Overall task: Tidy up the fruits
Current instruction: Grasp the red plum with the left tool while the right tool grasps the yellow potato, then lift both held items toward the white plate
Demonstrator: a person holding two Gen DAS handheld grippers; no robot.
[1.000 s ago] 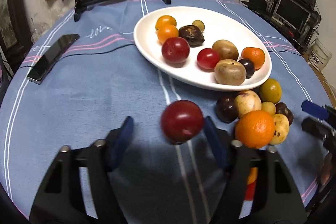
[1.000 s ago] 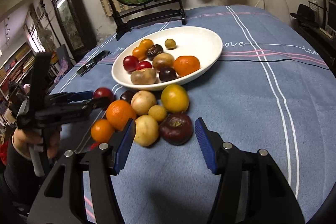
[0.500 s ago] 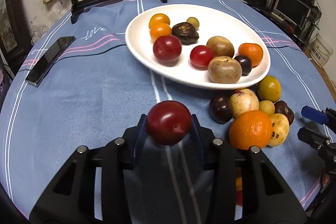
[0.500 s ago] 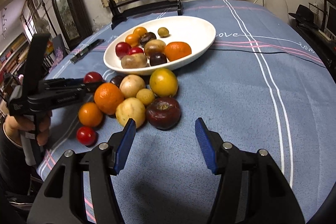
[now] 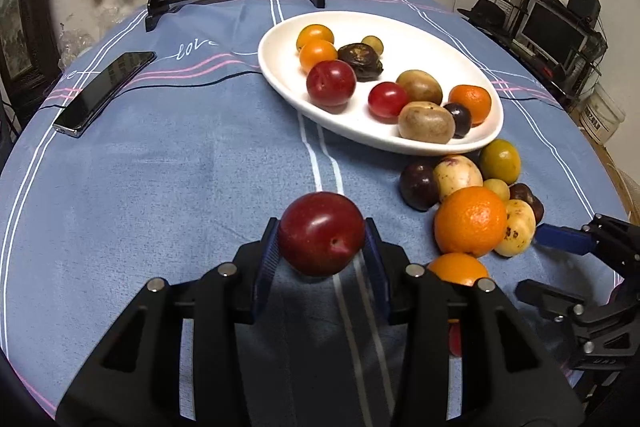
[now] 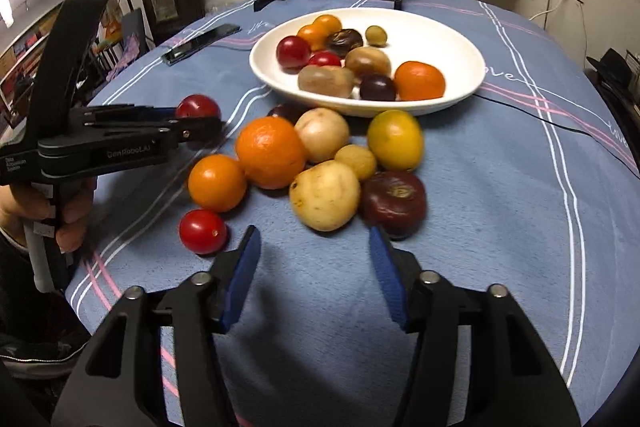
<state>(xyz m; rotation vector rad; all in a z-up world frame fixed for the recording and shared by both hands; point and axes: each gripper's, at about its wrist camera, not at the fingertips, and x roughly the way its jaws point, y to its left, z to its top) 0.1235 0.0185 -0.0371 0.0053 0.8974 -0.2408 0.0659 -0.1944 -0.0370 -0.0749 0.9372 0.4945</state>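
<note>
Left gripper (image 5: 322, 249) pinches a dark red plum (image 5: 321, 233), both blue pads pressed on its sides, held just above the blue cloth of the worktop (image 5: 160, 167). Right gripper (image 6: 314, 259) is spread with jaws closing, nothing between them; a yellow-brown fruit (image 6: 325, 195) and a dark purple one (image 6: 394, 203) sit just past its tips. White plate (image 5: 404, 31) holds about ten fruits. A loose pile lies beside the plate's near rim, big orange (image 6: 270, 151) in it. A smaller orange (image 5: 458, 269) is half hidden behind the left gripper's finger. Phone (image 5: 105, 94) lies well apart, far left. The right-wrist view is slightly blurred.
</note>
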